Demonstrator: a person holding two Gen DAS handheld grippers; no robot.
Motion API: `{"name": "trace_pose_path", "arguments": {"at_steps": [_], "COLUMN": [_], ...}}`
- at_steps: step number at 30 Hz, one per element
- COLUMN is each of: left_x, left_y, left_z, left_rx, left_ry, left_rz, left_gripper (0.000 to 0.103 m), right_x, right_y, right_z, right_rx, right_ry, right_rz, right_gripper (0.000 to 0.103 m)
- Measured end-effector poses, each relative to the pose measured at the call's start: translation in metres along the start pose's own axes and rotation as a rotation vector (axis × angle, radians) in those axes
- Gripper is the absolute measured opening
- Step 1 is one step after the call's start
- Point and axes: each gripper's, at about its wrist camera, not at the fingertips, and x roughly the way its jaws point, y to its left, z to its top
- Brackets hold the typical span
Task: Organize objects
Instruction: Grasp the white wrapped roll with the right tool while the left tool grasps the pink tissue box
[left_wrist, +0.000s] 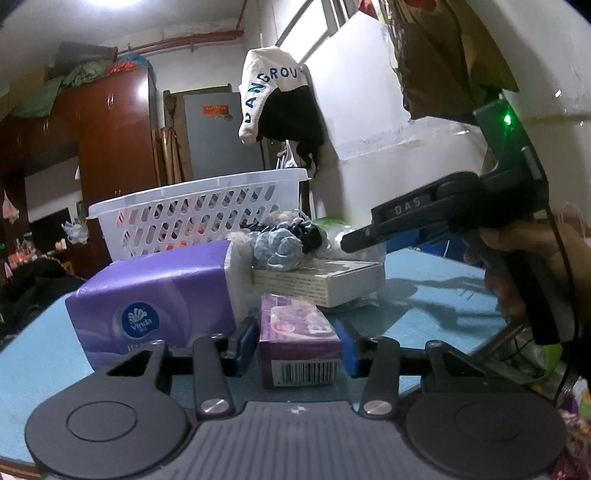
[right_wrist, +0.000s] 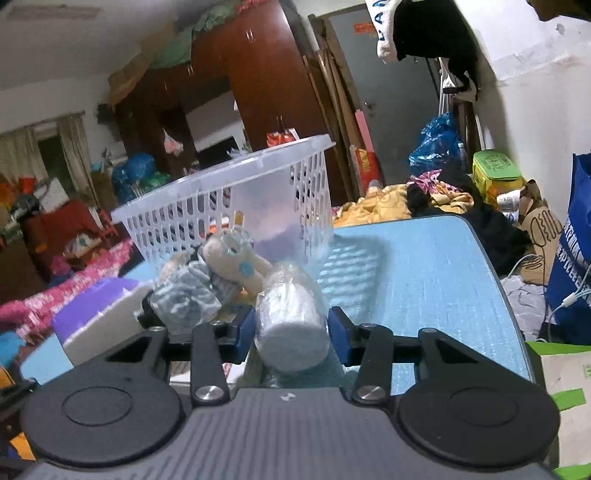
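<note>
My left gripper stands around a small purple box with a barcode, which rests on the blue table; its pads sit close at both sides. My right gripper stands around a white roll wrapped in clear plastic, pads close to its sides. The right gripper also shows in the left wrist view, over the pile. A purple Vinda tissue pack, a white flat box and a grey-blue plush toy lie between. A white slotted basket stands behind; it also shows in the right wrist view.
The table's rounded far edge drops to a cluttered floor with a yellow blanket and bags. A blue bag stands at the right. A wall with a hanging cap is behind the table.
</note>
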Motion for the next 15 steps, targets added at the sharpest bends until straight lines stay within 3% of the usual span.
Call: {"name": "trace_pose_path", "arguments": {"at_steps": [6, 15], "left_x": [0.000, -0.034], "left_y": [0.000, 0.012], "left_z": [-0.002, 0.001], "left_rx": [0.005, -0.008], "left_ry": [0.001, -0.153], "left_rz": [0.004, -0.028], "left_gripper": [0.047, 0.047], "right_x": [-0.004, -0.020], "right_y": [0.002, 0.003], "right_z": [0.001, -0.003], "right_rx": [-0.004, -0.008], "right_ry": [-0.042, -0.164], "right_rz": [-0.002, 0.003], "right_gripper": [0.047, 0.047]}}
